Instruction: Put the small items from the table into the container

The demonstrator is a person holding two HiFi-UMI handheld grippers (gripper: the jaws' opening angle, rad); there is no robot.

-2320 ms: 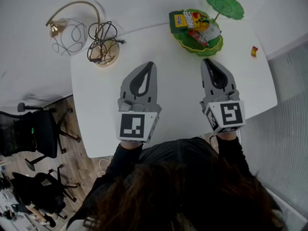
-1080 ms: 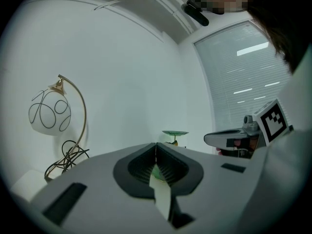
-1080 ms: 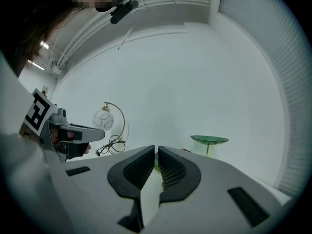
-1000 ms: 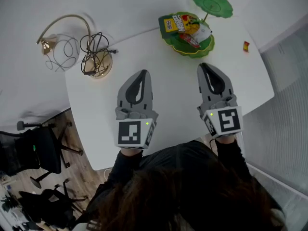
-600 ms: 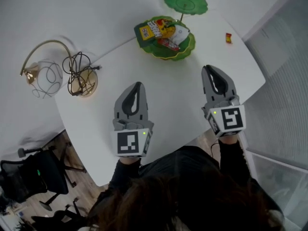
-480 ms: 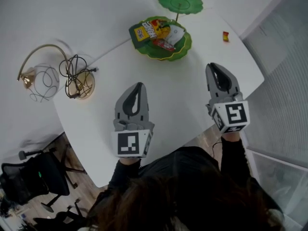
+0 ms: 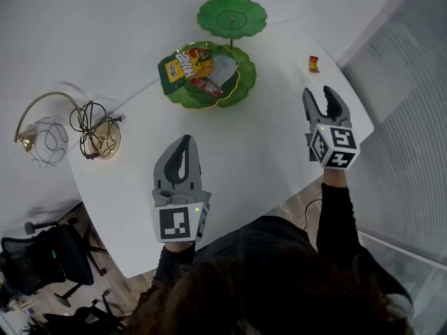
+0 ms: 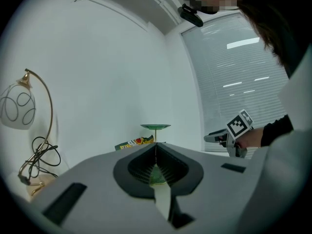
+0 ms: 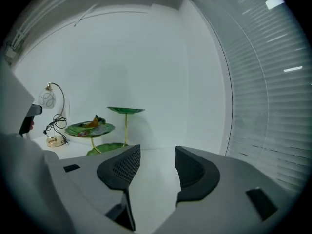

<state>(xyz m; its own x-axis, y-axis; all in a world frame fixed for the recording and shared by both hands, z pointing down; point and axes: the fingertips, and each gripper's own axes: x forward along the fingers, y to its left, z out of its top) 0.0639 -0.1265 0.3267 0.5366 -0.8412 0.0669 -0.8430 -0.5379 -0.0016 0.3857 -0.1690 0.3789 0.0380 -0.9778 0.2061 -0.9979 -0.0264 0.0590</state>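
Right hand-held gripper (image 7: 323, 96): ribbed jaws opening, empty. Left hand-held gripper (image 7: 184, 142): closed, empty. Red, possibly foil-wrapped sweet (image 7: 313, 63) lies near.

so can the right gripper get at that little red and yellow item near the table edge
Probably yes. The red and yellow item lies on bare table just beyond the right gripper, with nothing between them, and its jaws are opening with nothing in them.
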